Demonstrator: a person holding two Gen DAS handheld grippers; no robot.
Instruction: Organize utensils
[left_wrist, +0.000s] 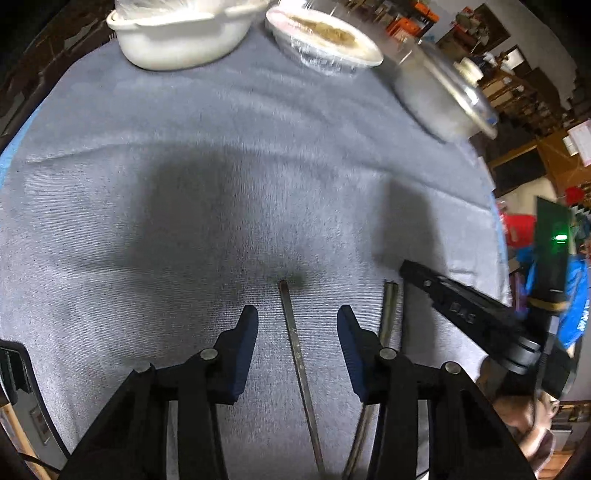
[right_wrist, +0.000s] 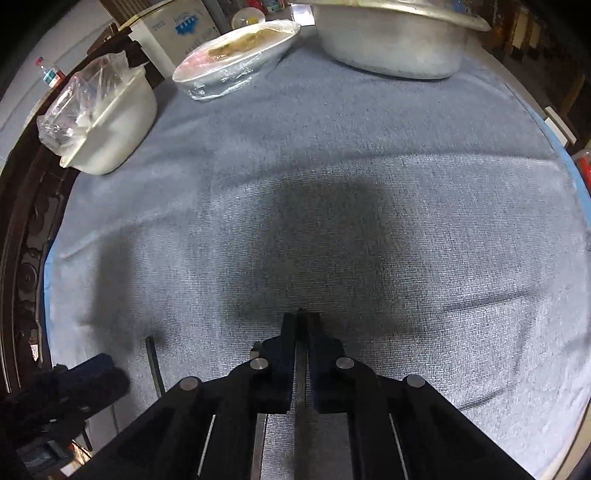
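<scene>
1. Right now the left gripper (left_wrist: 297, 328) hangs steeply over the grey-blue towelling cloth (left_wrist: 258, 166), its blue-padded fingers (left_wrist: 248, 325) apart and bare of any contact.
2. Between those pads lies a thin dark metal chopstick (left_wrist: 295, 339), centred in the gap, its long axis running straight ahead along the fingers, tip just beyond the pads.
3. Off to this gripper's right side, a second dull metal chopstick (left_wrist: 388, 314) lies almost parallel, and the right gripper (left_wrist: 417, 273) reaches in over it.
4. From its own camera, the right gripper (right_wrist: 301, 321) has its tongs together, clamped on that second stick (right_wrist: 300, 387), which runs back between the pads.
5. I judge the left hand nearer the free stick; its move turns on sinking straight down and pinching across the shaft.
6. Ahead of both tongs the cloth is open; the white plastic tub (left_wrist: 177, 40), the film-wrapped white plate (left_wrist: 325, 40) and the dull metal basin (left_wrist: 439, 99) sit well apart at the far edge.
7. Tight spot: the two grippers stand near each other.
</scene>
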